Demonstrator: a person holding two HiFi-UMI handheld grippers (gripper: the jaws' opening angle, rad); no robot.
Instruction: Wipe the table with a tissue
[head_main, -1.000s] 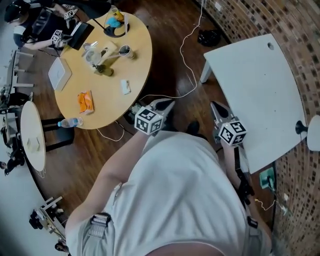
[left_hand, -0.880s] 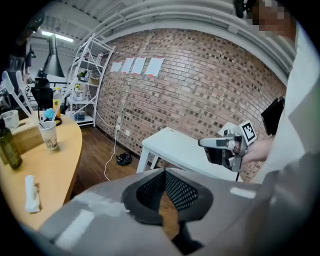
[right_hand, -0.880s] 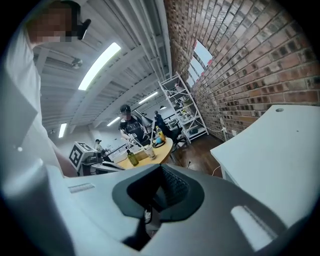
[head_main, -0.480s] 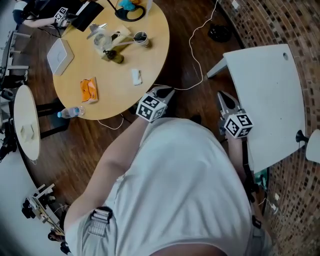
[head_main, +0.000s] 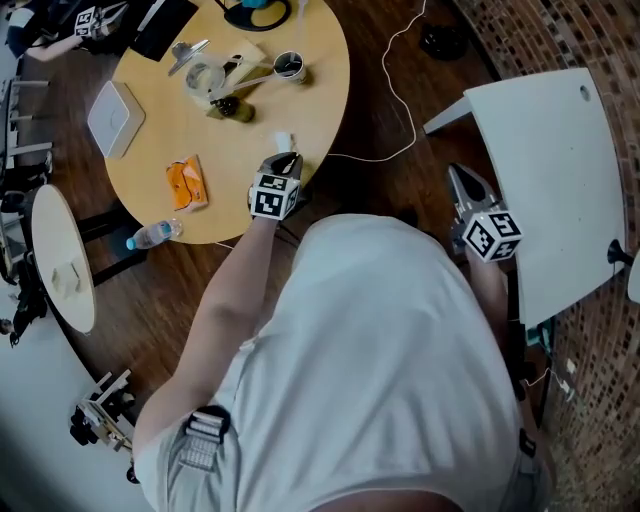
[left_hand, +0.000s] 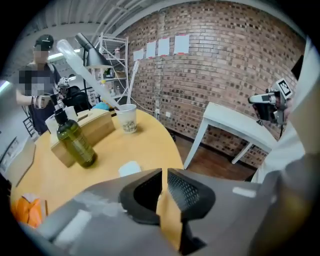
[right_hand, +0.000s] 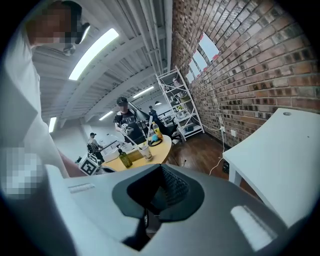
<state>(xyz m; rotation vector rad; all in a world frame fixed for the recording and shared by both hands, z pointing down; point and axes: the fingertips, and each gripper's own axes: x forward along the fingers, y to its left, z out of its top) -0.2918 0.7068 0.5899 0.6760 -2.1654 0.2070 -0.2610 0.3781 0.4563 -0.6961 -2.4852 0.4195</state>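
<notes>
- Brick-walled room with a dark wood floor (head_main: 380, 120). A round wooden worktop (head_main: 150, 160) fills the 11 o'clock side of the head view. A bare white worktop (head_main: 550, 170) stands well apart at 2 o'clock.
- Biggest risk, as I judge it: the round worktop is cluttered toward 12 o'clock. A wide wiping sweep could tip the green bottle (left_hand: 75, 142) or the paper cup (left_hand: 126, 119) beyond it.
- Next risk: the small white folded piece, likely the tissue (left_hand: 130, 168), lies near the worktop's rim at 5 o'clock. A push instead of a pinch could slide it off onto the floor.
- Smaller risk: the tissue lies flat on the wood, so the jaws may scrape over it and come up with only 1 ply or nothing. A steep, firm approach seems called for.
- Left hand-held gripper (left_hand: 164, 172) hovers over the rim of the round worktop, with the tissue just beyond its tips at 11 o'clock. Its 2 jaws stand only a narrow slit apart. Nothing sits between them and they touch nothing, so they must widen before any pickup.
- Right hand-held gripper (right_hand: 161, 172) hangs over the floor beside the white worktop's near edge, at 3 o'clock from the person. Its jaws are closed together and hold nothing.
- No wiping has started, by the look of things: the tissue is not yet picked up.
</notes>
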